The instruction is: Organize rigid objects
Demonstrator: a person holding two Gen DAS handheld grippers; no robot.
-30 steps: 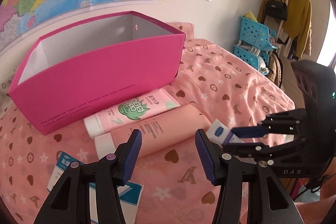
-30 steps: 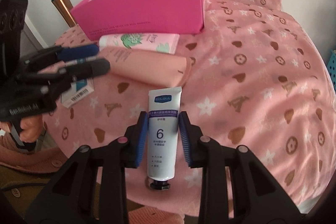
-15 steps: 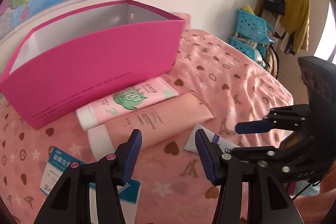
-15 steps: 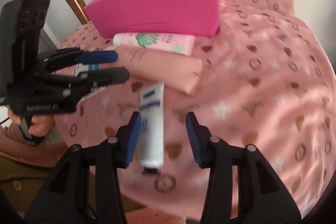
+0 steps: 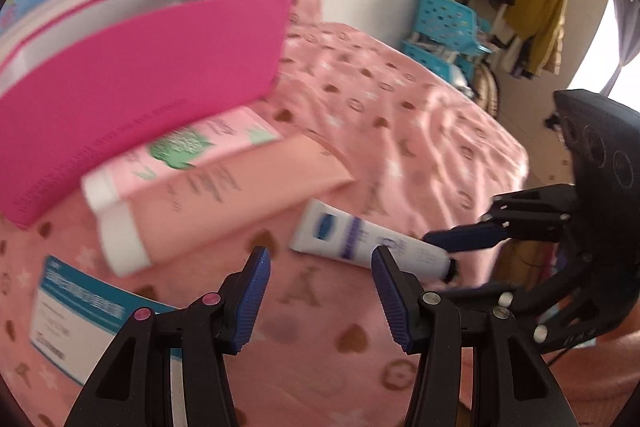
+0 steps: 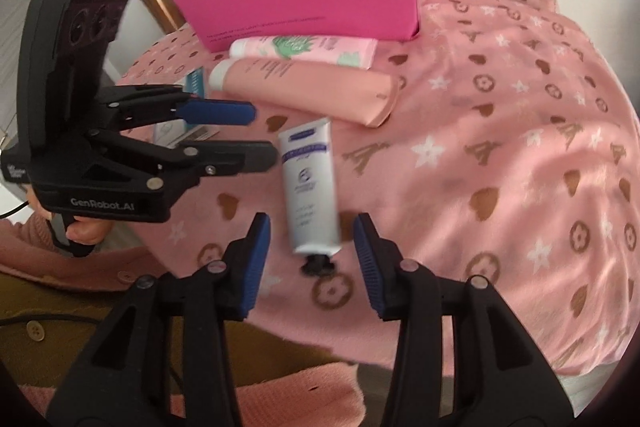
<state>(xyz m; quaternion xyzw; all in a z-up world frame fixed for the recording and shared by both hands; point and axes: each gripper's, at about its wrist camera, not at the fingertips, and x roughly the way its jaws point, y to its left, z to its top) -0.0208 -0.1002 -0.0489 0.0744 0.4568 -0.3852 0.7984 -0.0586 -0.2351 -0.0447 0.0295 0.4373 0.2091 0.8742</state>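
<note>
Between the spread fingers of the right gripper (image 6: 312, 251) lies the white tube (image 6: 309, 187), flat on the pink patterned cloth (image 6: 520, 147), its black cap (image 6: 318, 264) nearest the gripper and its crimped end pointing away; the jaws have just been opening and the pads stand clear of the tube on both sides, so nothing is gripped. Ahead of the tube rest a peach tube (image 6: 308, 87) and, beyond it, a pink tube with a green leaf print (image 6: 304, 47), just before the open magenta box (image 6: 312, 3). The left gripper (image 5: 320, 291), likewise open and empty, hovers just beside the white tube's crimped end. To carry out the step well, the judgement is that either gripper should centre on a tube's stiff body rather than its cap, close squarely, then lift clear of the box wall before lowering inside. Motion blur softens all printed labels; a blue-and-white card (image 5: 76, 311) is partly hidden behind the left gripper, the box interior is mostly unseen, and whether the cloth covers a desk or a bed cannot be told.
</note>
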